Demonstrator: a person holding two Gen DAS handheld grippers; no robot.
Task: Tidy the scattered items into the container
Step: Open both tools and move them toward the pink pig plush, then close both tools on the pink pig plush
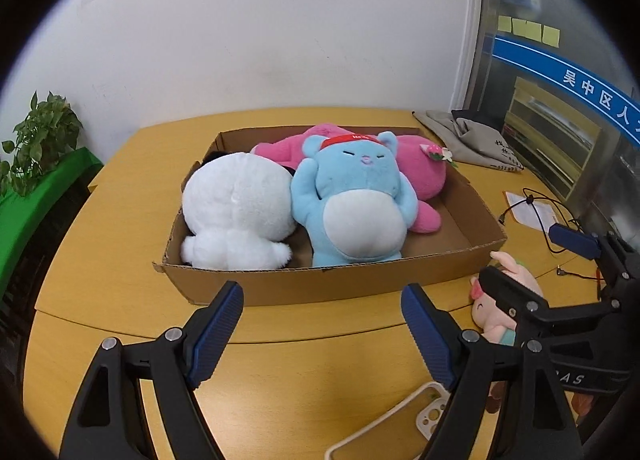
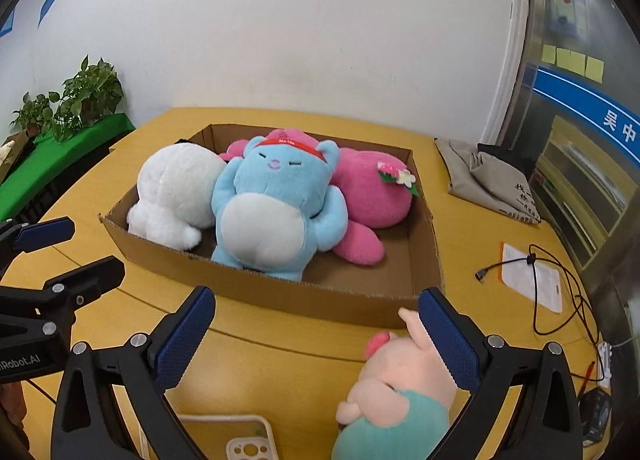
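While the cardboard box (image 2: 424, 244) holds three plush toys, a pink pig plush (image 2: 400, 376) lies on the desk outside its near right corner, against the wide-open right claw's (image 2: 320, 336) right finger. The left claw (image 1: 322, 330) hovers wide, empty.

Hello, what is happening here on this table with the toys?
A person with two hand-held grippers is tidying plush toys into a cardboard box. A white plush, a blue bear and a pink plush already lie inside. The right gripper is open around a small pink pig plush, which lies on the table just outside the box. The left gripper is open and holds nothing.
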